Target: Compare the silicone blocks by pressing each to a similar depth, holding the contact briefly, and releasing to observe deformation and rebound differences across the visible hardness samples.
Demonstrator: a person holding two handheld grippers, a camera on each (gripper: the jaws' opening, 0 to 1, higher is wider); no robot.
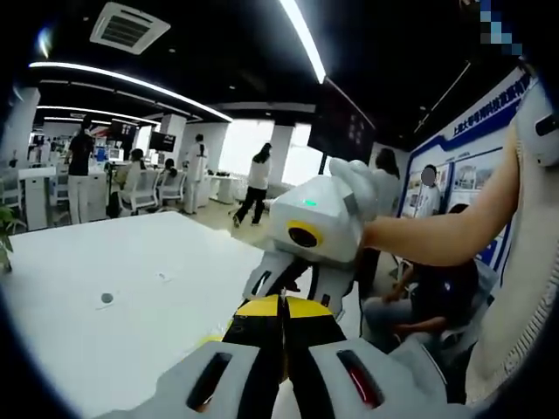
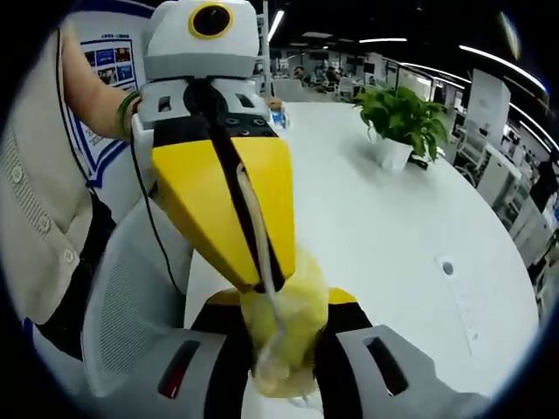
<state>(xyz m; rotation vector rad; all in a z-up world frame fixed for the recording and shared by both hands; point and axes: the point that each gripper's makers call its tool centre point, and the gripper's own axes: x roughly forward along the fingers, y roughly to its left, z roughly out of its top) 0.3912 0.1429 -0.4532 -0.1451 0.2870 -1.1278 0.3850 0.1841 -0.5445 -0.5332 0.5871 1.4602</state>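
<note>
Two hand-held grippers (image 1: pixel 281 305) (image 2: pixel 284 349) pinch one yellow block (image 2: pixel 284 336).

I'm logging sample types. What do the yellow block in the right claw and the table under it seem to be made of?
Yellow block: looks like soft silicone or rubber, pale yellow and translucent with a slight gloss. It bulges between the jaws of the right claw. Table: a hard, smooth white top, likely laminate. It has a faint sheen, but the exact material is unclear.

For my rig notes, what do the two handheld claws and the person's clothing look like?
Both claws, left and right, have yellow jaws with black inner edges on white bodies. A black cable trails from the left one. The person wears a cream knit top.
</note>
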